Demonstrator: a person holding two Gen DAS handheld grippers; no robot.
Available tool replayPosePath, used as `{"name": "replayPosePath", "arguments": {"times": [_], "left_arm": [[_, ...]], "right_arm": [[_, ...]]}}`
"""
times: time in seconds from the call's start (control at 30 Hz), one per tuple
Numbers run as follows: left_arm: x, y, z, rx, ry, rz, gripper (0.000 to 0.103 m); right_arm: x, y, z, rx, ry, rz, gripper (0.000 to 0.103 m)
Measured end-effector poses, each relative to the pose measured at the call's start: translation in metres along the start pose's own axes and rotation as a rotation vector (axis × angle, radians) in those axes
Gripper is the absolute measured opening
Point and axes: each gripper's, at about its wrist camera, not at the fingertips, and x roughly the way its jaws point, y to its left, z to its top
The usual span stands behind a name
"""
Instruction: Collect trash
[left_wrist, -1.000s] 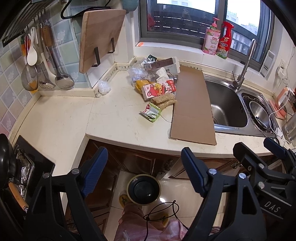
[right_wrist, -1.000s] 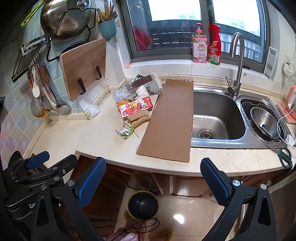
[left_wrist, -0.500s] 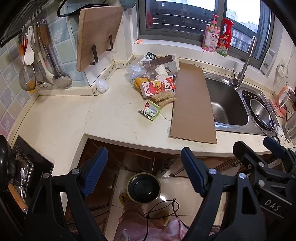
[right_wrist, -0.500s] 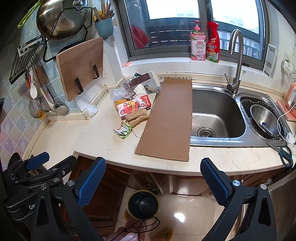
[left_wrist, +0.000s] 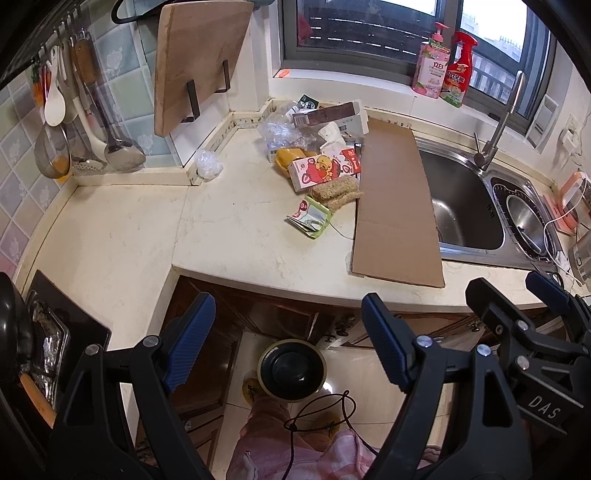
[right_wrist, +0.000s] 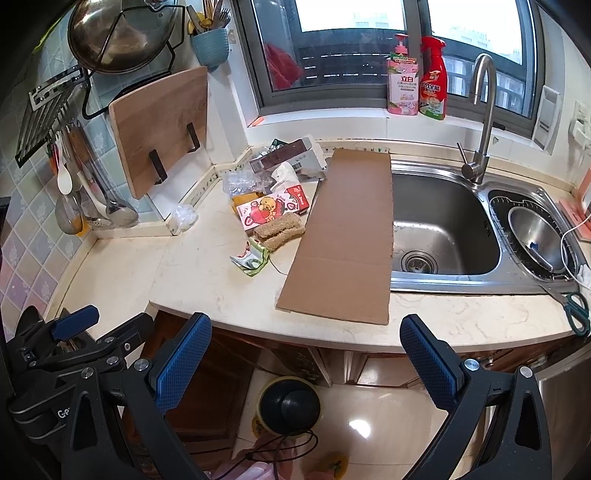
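Both my left gripper (left_wrist: 286, 343) and right gripper (right_wrist: 304, 356) hang off the bench (left_wrist: 229, 236) front edge with fingers spread wide, holding nothing. The trash sits well ahead near the bench's back corner: a red carton (left_wrist: 323, 168), a crumpled green wrapper (left_wrist: 308, 219) and a flat cardboard sheet (left_wrist: 397, 206) beside the sink (left_wrist: 461, 206). The bin (right_wrist: 288, 406) stands on the floor below me.

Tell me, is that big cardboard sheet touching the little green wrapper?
Apart. The right wrist view shows bare countertop between the cardboard sheet and the green wrapper.
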Motion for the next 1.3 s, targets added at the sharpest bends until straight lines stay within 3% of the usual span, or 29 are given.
{"name": "replayPosePath", "arguments": {"times": [0.37,0.5,0.7,0.9,1.07,1.3], "left_arm": [[0.058,0.045,0.059,-0.024,0.073,-0.033,0.079],[0.087,0.058,0.084,0.021,0.094,-0.037,0.079],[0.152,0.059,0.109,0.101,0.147,-0.094,0.079],[0.217,0.057,0.119,0.077,0.206,-0.171,0.079],[0.247,0.062,0.123,0.032,0.236,-0.212,0.079],[0.264,0.07,0.111,-0.004,0.266,-0.234,0.078]], "right_arm": [[0.05,0.016,0.048,0.03,0.028,0.01,0.103],[0.084,0.018,0.079,0.058,0.049,0.016,0.103],[0.158,0.016,0.127,0.118,0.107,0.035,0.103],[0.257,0.021,0.161,0.164,0.209,0.047,0.096],[0.327,0.017,0.165,0.257,0.301,0.058,0.09],[0.394,0.011,0.165,0.389,0.365,0.083,0.083]]}}
